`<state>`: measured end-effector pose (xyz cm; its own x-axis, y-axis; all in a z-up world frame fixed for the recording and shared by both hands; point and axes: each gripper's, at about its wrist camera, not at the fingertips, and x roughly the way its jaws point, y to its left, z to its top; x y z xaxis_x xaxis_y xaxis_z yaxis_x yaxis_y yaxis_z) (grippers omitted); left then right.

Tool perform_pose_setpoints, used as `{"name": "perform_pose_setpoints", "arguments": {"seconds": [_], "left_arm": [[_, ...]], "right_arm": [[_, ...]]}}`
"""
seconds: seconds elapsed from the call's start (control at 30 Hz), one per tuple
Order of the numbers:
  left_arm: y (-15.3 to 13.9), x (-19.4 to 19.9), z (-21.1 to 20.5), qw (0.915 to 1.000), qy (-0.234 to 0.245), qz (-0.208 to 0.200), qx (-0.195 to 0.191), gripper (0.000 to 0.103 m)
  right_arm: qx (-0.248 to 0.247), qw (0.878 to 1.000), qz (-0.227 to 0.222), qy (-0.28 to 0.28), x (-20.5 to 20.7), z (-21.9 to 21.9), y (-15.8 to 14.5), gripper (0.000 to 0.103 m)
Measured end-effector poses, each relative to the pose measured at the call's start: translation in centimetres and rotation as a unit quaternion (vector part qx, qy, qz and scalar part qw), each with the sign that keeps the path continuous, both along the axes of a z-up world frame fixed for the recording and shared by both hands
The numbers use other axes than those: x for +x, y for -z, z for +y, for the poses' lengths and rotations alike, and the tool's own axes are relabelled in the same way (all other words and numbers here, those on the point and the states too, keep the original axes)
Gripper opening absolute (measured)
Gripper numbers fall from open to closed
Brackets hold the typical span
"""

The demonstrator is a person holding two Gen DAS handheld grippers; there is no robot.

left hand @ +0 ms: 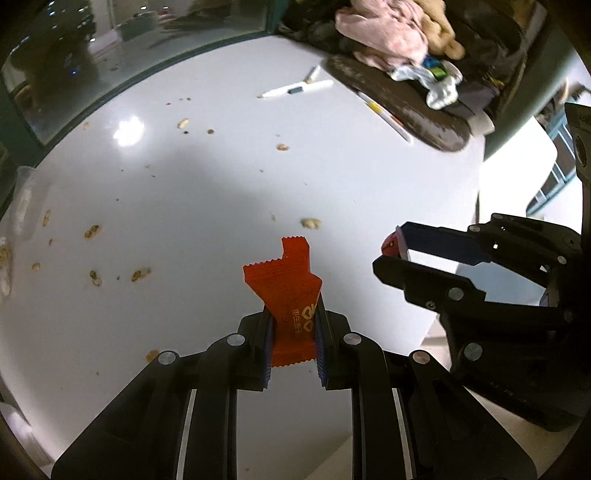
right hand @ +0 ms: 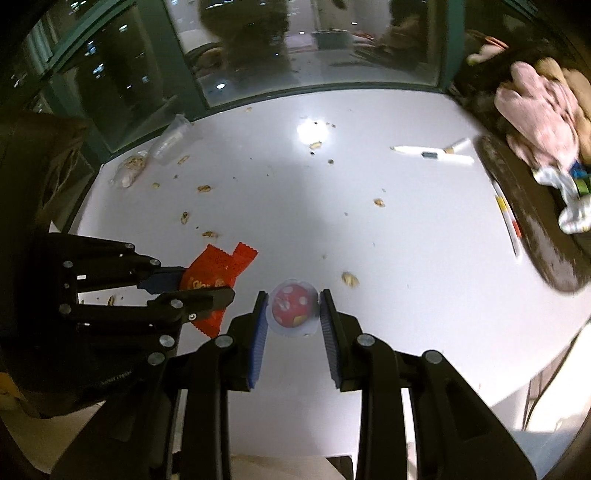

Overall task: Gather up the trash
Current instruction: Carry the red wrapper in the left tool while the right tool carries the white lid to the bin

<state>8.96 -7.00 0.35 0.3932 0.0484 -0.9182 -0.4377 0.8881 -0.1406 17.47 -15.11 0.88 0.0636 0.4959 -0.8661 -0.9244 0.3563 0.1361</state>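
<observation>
My left gripper [left hand: 294, 325] is shut on a red snack wrapper [left hand: 286, 280] with gold print and holds it above the white table [left hand: 221, 184]. The wrapper also shows in the right wrist view [right hand: 218, 273], clamped in the left gripper [right hand: 199, 291]. My right gripper [right hand: 293, 310] is shut on a small clear plastic cup with a red spotted lid [right hand: 293, 304]. In the left wrist view the right gripper [left hand: 391, 254] is at the right with a bit of red between its tips. Peanut shells [left hand: 310, 222] lie scattered over the table.
Pens [left hand: 295, 89] lie at the far side. A dark tray [left hand: 406, 107] with pink cloth [left hand: 380, 33] and crumpled wrappers stands at the far right. A tipped clear cup [right hand: 171, 138] and a bag of shells [right hand: 129, 170] lie at the far left. A window runs behind.
</observation>
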Motion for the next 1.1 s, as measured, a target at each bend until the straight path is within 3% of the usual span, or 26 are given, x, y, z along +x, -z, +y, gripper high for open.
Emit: {"name": "perform_pose_setpoints", "arguments": {"seconds": [0.37,1.1], "left_arm": [[0.2,0.6,-2.9,0.9979,0.064,0.000,0.002,0.017],[-0.5,6.7,-11.3,0.9930,0.118,-0.009,0.003,0.017]], "right_arm": [[0.000,0.998,-0.003,0.061,-0.6,-3.3,0.1,0.028],[-0.005,0.994,-0.005,0.109,3.3,-11.8,-0.3,0.028]]}}
